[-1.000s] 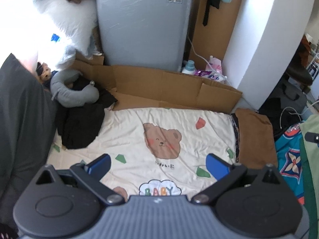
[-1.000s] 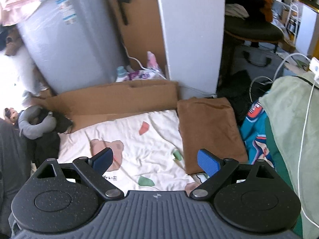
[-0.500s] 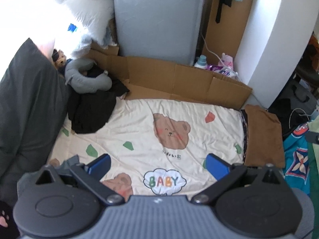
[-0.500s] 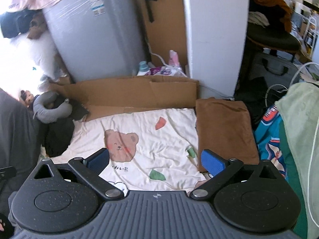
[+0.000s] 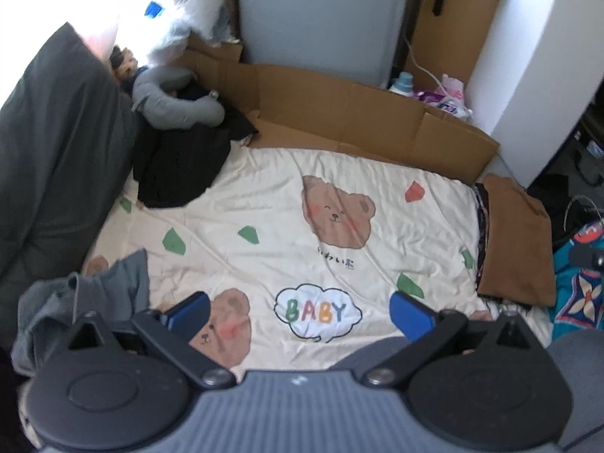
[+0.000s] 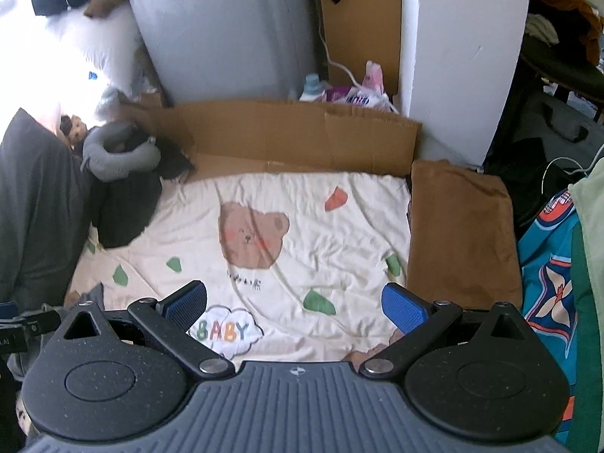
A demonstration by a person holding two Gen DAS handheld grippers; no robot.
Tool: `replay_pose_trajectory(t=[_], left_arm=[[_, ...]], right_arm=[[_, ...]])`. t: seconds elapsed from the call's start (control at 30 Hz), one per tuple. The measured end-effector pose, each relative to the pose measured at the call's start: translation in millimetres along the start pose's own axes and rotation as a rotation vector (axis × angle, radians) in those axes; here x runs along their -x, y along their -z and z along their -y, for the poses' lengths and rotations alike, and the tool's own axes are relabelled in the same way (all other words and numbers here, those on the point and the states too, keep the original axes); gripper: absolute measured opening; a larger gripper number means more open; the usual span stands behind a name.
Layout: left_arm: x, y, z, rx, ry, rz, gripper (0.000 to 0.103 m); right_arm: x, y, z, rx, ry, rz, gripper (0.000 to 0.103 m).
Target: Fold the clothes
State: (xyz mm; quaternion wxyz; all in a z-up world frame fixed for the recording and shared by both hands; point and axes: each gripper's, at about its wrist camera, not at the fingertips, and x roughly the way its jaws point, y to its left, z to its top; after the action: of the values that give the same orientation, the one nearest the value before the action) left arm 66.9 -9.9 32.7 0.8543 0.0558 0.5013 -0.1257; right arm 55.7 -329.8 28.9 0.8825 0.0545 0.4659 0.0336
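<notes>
**Both hand-held grippers apart above the bear blanket, clothes at the edges**

The left hand-held gripper (image 5: 298,311) hangs over the near part of the blanket (image 5: 264,204), and its fingers stand wide apart with nothing between them. The right hand-held gripper (image 6: 294,300) is the same: wide apart and holding nothing.

The clothes lie around the blanket, not on its middle. A brown garment (image 6: 460,226) lies flat and folded on the right edge. A grey garment (image 5: 87,302) is crumpled at the near left corner, just beside the left gripper. A black garment (image 5: 177,166) lies in a loose heap at the far left, under a grey neck pillow (image 5: 170,105). This scene fits two stages: one piece is put aside and another waits, or the folding is over and the rest are only left there. I cannot decide between them.

What could go wrong, in my judgement: the grey garment is bunched, so a pinch may take several layers together, or take the blanket with it. The black heap could drag the pillow if it is pulled.

Hard to see: the near edge of the blanket is hidden behind both gripper bodies. Under the brown garment a dark patterned edge (image 5: 481,226) shows, but what it belongs to I cannot tell. The far left is washed out by bright light.
</notes>
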Motion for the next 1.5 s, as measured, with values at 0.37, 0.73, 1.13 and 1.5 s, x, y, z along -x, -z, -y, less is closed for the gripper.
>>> replay_pose_trajectory(t=[0.37, 0.73, 1.13, 1.5], left_arm=[[-15, 13, 0, 0.037, -0.062, -0.006, 0.102], [-26, 21, 2, 0.052, -0.094, -0.032, 0.102], [-33, 25, 6, 0.036, -0.077, -0.043, 0.102], [-41, 26, 9, 0.045, -0.056, -0.107, 0.102]], right_arm=[[-24, 6, -1, 0.038, -0.017, -0.050, 0.102], [-31, 7, -6, 0.092, -0.026, -0.079, 0.102], [-34, 10, -19, 0.177, -0.040, -0.107, 0.102], [-40, 12, -28, 0.211, -0.023, -0.152, 0.102]])
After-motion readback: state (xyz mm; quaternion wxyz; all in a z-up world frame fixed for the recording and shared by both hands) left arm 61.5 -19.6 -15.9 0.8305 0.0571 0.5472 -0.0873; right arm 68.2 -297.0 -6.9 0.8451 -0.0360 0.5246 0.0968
